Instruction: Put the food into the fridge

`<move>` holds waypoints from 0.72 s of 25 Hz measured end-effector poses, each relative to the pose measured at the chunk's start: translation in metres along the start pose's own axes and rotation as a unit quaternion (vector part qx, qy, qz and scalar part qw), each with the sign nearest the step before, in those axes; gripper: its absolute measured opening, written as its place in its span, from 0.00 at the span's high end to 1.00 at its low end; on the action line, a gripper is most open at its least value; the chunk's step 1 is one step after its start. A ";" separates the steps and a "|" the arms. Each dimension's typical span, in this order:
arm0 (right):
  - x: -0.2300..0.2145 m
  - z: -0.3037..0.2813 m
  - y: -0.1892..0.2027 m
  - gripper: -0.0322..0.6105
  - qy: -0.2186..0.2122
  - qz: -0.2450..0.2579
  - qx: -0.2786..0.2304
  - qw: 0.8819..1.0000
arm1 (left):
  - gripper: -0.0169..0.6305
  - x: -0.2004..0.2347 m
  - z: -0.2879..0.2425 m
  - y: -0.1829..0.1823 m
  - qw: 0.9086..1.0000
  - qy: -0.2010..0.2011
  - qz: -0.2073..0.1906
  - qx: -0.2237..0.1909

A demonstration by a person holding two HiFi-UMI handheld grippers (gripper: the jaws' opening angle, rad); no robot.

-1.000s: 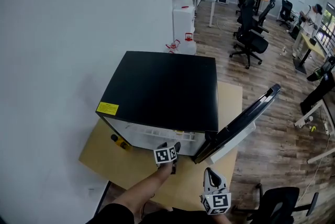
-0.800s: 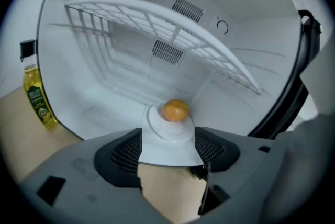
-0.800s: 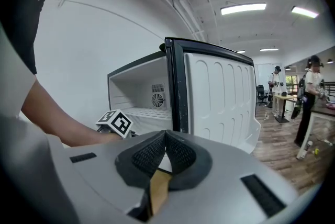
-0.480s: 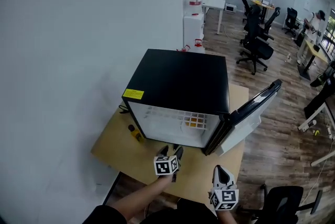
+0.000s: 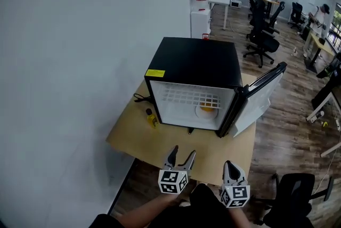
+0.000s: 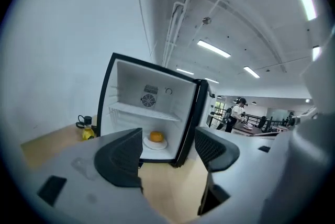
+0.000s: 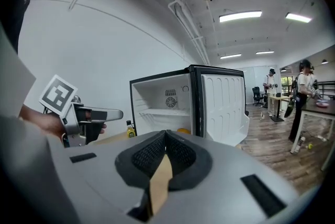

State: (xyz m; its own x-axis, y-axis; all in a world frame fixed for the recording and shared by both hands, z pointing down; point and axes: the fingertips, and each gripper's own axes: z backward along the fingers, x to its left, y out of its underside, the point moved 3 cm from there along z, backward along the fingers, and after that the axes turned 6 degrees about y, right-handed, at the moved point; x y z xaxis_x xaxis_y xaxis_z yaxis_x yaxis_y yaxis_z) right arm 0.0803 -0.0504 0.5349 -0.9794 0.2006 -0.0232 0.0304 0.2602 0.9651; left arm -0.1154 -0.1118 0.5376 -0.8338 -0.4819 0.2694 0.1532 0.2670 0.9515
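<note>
At the far left of the counter (image 5: 133,139) we see a small yellow bottle (image 5: 151,117), standing just beside the left wall of the fridge (image 5: 194,62). It does not look like part of the job, though we cannot be sure. Next comes the left gripper (image 5: 180,153), held over the counter's near edge, well apart from the fridge. Its fingers (image 6: 123,157) are spread wide. Its own view shows only bare counter and the open fridge between them, so it carries nothing.

In the middle, the fridge stands open towards us. The food (image 5: 206,107) lies at the bottom of the compartment, below the white wire shelf (image 5: 189,98), resting on a white plate (image 5: 208,113). It looks like a small, rounded, orange lump, perhaps a fruit or a bun; we cannot tell which at this size. It sits whole and roughly centred on the plate.

To the right, the right gripper (image 5: 233,168) is held at the near edge too, its fingers (image 7: 152,155) pressed together with nothing between them. Furthest right, the door (image 5: 264,91) hangs wide open.

We judge the main step done: the food is inside and both grippers are free. What seems left is shutting the door, if the task wants that.
</note>
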 end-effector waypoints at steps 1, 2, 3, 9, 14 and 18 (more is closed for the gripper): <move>0.005 0.008 0.000 0.86 -0.001 0.003 0.000 1.000 | 0.53 -0.007 0.015 -0.004 1.000 0.003 -0.008 -0.008; 0.009 0.016 -0.001 0.86 -0.002 0.007 0.000 1.000 | 0.53 -0.012 0.030 -0.008 1.000 0.006 -0.016 -0.014; 0.014 0.024 -0.001 0.86 -0.002 0.010 0.000 1.000 | 0.53 -0.017 0.044 -0.010 1.000 0.010 -0.024 -0.017; 0.032 0.071 -0.003 0.86 0.010 0.008 -0.004 1.000 | 0.57 -0.045 0.097 -0.006 0.999 0.037 -0.014 -0.001; 0.040 0.092 -0.009 0.86 -0.001 0.025 -0.006 1.000 | 0.90 -0.060 0.128 -0.004 0.999 0.043 -0.004 -0.028; 0.036 0.102 -0.016 0.86 -0.004 0.030 -0.020 0.999 | 0.95 -0.067 0.141 0.000 0.998 0.060 0.003 -0.035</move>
State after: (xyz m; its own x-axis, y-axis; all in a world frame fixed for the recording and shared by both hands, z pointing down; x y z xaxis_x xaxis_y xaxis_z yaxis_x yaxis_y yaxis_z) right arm 0.0649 0.0489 0.4920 -0.9745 0.2222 0.0326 0.0805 0.2100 0.9744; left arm -0.1337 0.0381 0.4989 -0.7644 -0.5775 0.2865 0.1972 0.2137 0.9568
